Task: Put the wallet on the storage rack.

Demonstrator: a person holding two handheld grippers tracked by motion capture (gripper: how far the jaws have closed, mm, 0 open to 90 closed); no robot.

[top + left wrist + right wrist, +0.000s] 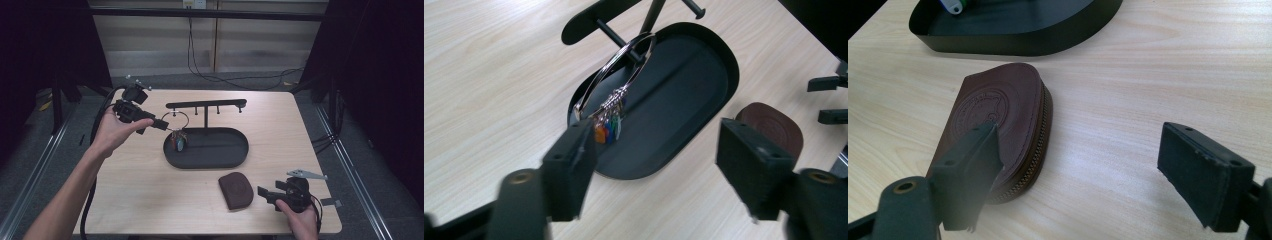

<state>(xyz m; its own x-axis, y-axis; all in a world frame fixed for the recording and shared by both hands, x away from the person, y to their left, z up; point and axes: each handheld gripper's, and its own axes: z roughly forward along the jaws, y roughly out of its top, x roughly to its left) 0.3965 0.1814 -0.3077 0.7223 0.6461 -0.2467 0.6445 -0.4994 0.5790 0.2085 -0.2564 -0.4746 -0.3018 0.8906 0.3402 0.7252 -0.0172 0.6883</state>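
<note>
Just then my left gripper (pixel 159 123) stood spread at centre-left, empty, beside the key ring (pixel 616 75) hanging on the stand (pixel 205 106); my right gripper (pixel 1078 175) gaped beside the brown pouch (pixel 998 120).

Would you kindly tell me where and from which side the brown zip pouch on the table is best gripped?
Probably across its rounded, zipped end. The brown pouch lies flat on the table, so its broad face offers nothing to pinch. The right tongs stand open just beside it; coming in low and level, one jaw above and one at the table, would likely catch the thick zipped edge.
</note>
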